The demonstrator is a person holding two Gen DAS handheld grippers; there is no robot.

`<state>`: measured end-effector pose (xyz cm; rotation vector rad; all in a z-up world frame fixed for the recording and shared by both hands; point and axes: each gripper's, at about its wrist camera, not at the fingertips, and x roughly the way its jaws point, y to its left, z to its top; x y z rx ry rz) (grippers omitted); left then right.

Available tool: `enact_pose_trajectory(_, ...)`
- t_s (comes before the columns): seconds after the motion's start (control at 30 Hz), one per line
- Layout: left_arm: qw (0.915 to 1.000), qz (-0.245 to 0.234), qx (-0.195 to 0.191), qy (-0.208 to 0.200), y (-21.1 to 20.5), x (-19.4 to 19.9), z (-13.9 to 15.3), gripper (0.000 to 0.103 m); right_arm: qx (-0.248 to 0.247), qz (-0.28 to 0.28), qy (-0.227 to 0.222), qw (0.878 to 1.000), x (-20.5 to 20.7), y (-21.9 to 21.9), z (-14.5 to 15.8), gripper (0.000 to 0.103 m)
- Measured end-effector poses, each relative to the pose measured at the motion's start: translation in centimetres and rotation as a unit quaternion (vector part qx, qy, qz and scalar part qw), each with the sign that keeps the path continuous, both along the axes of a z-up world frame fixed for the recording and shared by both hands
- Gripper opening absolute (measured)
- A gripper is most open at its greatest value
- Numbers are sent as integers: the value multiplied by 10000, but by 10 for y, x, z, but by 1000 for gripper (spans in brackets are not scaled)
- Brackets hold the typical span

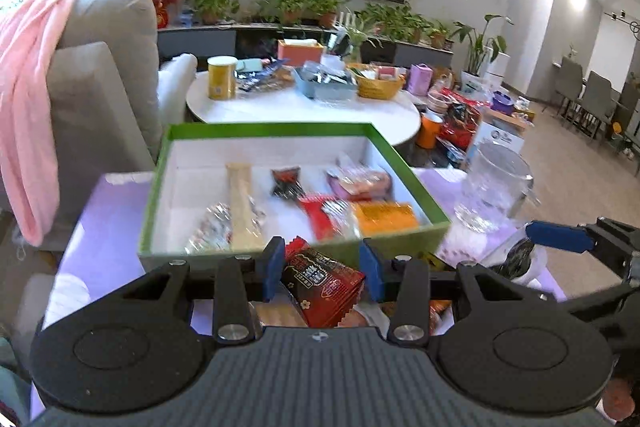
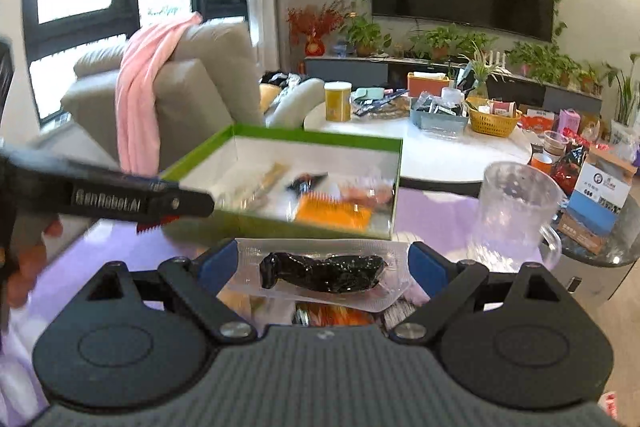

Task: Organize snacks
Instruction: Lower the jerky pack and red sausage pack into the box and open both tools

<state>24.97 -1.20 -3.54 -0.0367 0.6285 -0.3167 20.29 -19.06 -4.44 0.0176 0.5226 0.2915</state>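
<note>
Living room, lilac worktop (image 1: pixel 104 227), green box (image 1: pixel 256 129) at twelve o'clock.
My left claw (image 1: pixel 322 267) grips a red packet (image 1: pixel 324 285), my right claw (image 2: pixel 324 263) a clear pouch (image 2: pixel 320 271), both raised for boxing.

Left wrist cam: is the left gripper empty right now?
No. The left gripper has its jaws shut on a red snack packet, held just short of the green box.
</note>
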Motion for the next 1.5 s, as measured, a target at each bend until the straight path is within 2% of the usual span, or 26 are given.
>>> enact_pose_trajectory(0.27,9998,154,16,-80,10,42,1,39,264,-363,40,9990,44,11,8,53)
enact_pose_trajectory(0.57,9993,308,-122,166,19,74,-26,39,203,-392,103,9990,87,26,5,53)
enact_pose_trajectory(0.67,9990,282,-151,297,22,81,-34,42,288,-355,225,9987,95,29,0,53)
enact_pose_trajectory(0.77,9990,301,6,331,22,83,-38,49,407,-345,382,9978,101,30,-6,53)
enact_pose_trajectory(0.83,9992,323,126,209,21,81,-38,57,412,-428,395,9975,102,32,-8,53)
enact_pose_trajectory(0.87,9993,319,139,163,22,80,-37,58,400,-455,381,9974,103,34,-9,53)
enact_pose_trajectory(1.5,9987,460,182,-74,34,50,-15,58,369,-331,286,9984,72,29,8,53)
